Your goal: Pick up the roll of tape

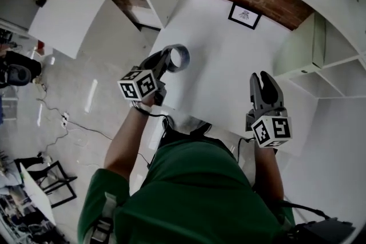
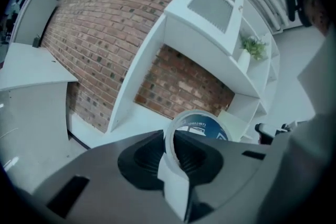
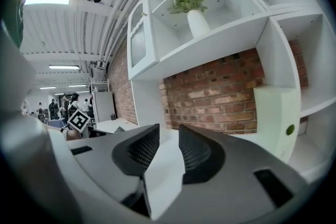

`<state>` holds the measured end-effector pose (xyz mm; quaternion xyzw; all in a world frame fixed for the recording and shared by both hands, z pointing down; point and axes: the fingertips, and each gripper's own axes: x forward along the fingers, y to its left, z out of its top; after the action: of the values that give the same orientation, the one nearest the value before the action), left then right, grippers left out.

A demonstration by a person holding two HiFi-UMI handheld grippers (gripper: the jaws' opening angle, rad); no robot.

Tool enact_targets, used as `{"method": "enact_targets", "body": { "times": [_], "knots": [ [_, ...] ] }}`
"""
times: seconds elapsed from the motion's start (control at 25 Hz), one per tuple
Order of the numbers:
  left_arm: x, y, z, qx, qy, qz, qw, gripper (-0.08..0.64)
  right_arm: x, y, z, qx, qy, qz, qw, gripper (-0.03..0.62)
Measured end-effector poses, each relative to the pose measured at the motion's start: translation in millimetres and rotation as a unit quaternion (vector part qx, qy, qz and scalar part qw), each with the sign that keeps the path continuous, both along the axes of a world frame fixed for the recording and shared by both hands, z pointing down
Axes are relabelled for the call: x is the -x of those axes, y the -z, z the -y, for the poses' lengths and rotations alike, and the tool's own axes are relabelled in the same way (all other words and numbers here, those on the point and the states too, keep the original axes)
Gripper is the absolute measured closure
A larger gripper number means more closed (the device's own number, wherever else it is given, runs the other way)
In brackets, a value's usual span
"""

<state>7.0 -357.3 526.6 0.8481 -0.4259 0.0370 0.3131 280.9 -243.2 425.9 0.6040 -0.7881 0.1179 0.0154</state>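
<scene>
The roll of tape [image 1: 182, 52] is a clear ring with a blue-printed core. It hangs above the left edge of the white table [image 1: 229, 54], and my left gripper [image 1: 169, 61] is shut on its rim. In the left gripper view the roll of tape [image 2: 202, 126] stands upright between the dark pads, pinched through its wall at my left gripper [image 2: 173, 152]. My right gripper [image 1: 264, 78] is over the table's right part, pointing away from me. Its jaws stand slightly apart in the right gripper view, and my right gripper [image 3: 169, 147] has nothing between them.
A small black-framed picture [image 1: 245, 15] lies flat at the table's far end. White shelving [image 1: 320, 60] stands to the right, with a potted plant [image 3: 190, 2] on an upper shelf. A brick wall runs behind. Cables and chairs are on the floor at left.
</scene>
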Motion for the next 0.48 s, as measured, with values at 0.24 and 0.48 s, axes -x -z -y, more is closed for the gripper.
{"method": "enact_targets", "body": {
  "times": [0.24, 0.48],
  "knots": [
    [57.6, 50.0, -21.0, -0.050, 0.018, -0.007, 0.9985, 0.491, 52.1, 21.0, 16.1, -0.017, 0.013, -0.001, 1.000, 0.463],
    [103.5, 81.1, -35.2, -0.092, 0.027, 0.004, 0.9954, 0.492, 95.4, 38.1, 25.8, -0.037, 0.013, -0.002, 0.999, 0.463]
  ]
}}
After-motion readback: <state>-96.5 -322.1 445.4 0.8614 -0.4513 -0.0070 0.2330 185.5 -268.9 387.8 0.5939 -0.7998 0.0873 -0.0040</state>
